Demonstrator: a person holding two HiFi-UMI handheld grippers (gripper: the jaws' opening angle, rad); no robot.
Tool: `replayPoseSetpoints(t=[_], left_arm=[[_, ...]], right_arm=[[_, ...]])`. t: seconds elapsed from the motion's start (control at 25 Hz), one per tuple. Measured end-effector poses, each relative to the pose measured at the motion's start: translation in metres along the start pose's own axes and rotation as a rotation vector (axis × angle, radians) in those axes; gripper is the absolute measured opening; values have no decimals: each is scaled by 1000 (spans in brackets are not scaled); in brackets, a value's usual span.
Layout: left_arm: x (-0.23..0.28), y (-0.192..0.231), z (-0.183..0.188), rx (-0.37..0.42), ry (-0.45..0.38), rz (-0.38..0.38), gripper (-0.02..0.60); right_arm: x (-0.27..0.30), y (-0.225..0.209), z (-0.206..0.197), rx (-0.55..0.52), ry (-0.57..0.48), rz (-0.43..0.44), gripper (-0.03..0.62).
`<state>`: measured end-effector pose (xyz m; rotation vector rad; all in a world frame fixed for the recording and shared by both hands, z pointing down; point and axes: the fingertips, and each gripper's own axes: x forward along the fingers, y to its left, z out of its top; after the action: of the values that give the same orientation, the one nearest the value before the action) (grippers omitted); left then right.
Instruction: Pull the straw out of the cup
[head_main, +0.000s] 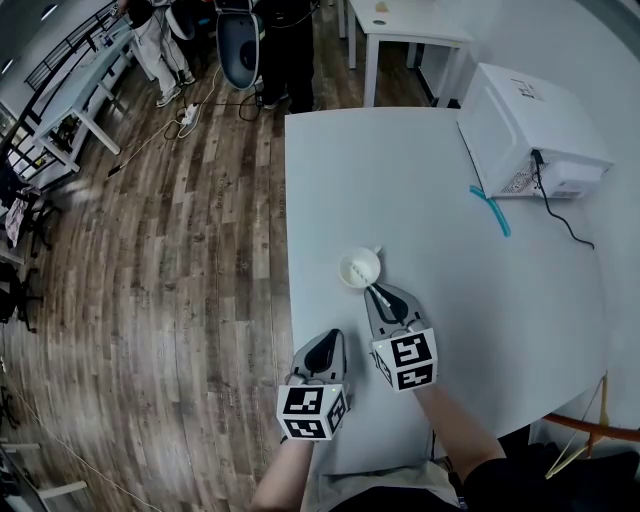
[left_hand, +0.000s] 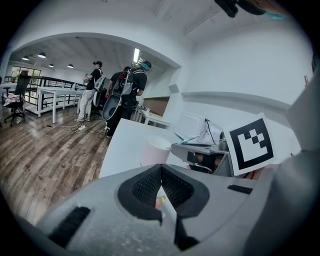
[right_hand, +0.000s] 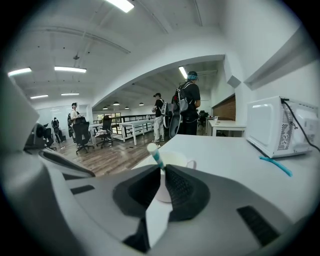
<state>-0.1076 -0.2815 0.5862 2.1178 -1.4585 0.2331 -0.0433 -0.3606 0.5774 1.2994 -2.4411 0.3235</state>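
Straw (right_hand: 156, 157) stands in the cup (head_main: 359, 268), clamped by the right gripper (head_main: 378, 293); left gripper (head_main: 333, 338) is pinched empty nearby. Nobody steadies that light cup, so an angled pull could tip it.

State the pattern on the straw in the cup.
The straw is white with teal stripes, clearest in the right gripper view.

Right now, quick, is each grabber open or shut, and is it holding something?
Left gripper: fingers closed, holding nothing.
Right gripper: fingers closed on the straw that stands in the cup.
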Motion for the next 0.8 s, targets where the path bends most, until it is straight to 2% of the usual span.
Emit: replayPoseSetpoints(t=[0.36, 0.8], left_arm=[[-2, 0, 3, -3, -5, 3, 17], [-22, -8, 11, 18, -24, -7, 17]], right_arm=[[-3, -2, 2, -13, 3, -16, 43], [-30, 3, 25, -34, -37, -42, 43]])
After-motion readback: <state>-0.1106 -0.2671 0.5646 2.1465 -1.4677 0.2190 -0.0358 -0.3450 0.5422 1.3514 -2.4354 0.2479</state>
